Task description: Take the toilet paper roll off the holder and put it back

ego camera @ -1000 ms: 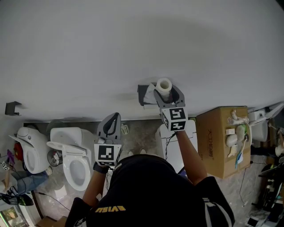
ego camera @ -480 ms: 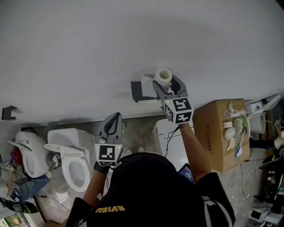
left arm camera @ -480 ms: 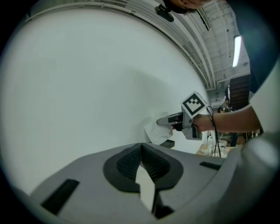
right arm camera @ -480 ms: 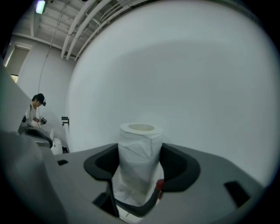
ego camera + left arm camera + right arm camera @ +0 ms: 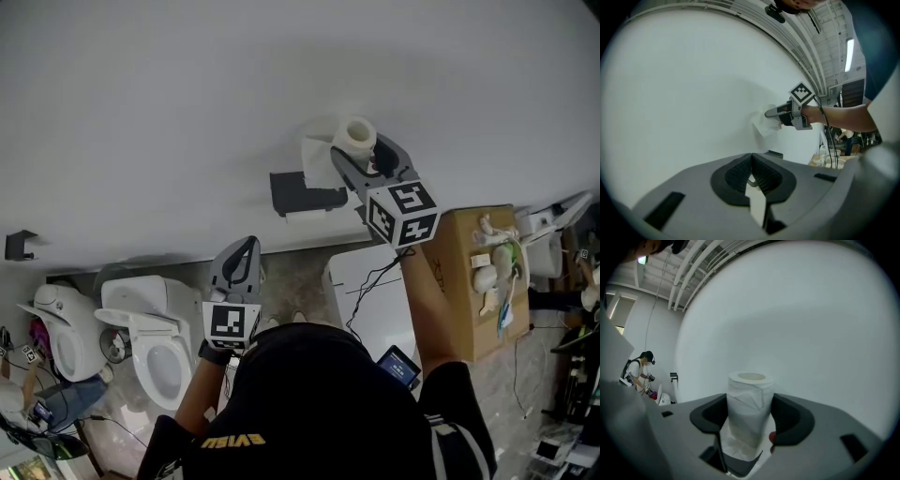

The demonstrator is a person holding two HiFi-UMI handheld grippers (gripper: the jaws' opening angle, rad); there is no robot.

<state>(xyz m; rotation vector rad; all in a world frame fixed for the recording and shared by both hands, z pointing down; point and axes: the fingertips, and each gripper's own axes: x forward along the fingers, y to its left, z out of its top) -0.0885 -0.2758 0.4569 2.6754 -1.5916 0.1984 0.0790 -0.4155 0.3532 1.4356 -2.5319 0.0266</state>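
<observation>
Toilet paper roll [image 5: 750, 390] is noted as soft white paper, matt and wrinkled. Right tongs [image 5: 750, 420] and left tongs [image 5: 751, 158] are logged as matt grey plastic, smooth. Pads [image 5: 736, 177] are seen as black, ribbed and rubbery-looking. Wall [image 5: 141, 112] is marked smooth, matt white. Holder [image 5: 302, 192] is recorded as dark and matt; metal or plastic cannot be told. Toilet [image 5: 159, 352] is noted as glossy white ceramic. Box [image 5: 469, 281] is tagged plain brown cardboard, matt.
</observation>
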